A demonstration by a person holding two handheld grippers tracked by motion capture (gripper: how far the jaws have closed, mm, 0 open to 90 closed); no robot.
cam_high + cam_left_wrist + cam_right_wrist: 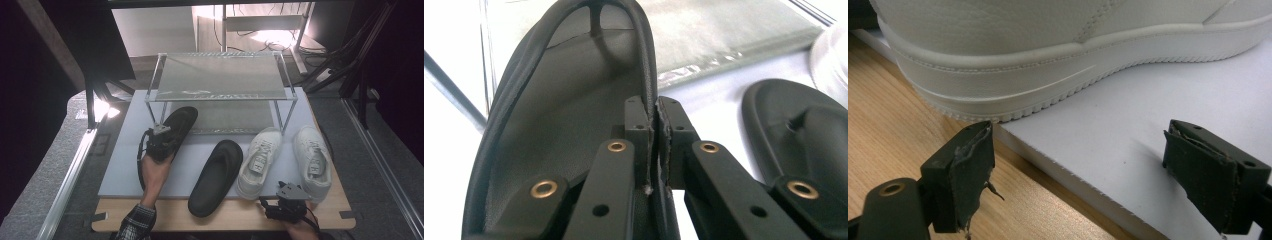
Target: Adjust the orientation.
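The left gripper (161, 136) is clamping the thin side rim of a black slipper (176, 126), carrying it near the rack (220, 95). Such a narrow pinch could let it twist free. The right gripper (286, 204) is resting released beside a sneaker (1048, 55).

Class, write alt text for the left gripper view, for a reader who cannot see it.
The left gripper is shut on the side rim of a black slipper, its two black jaws pinching the edge. A second black slipper lies to the right on the white mat, with the clear shelf rack beyond.
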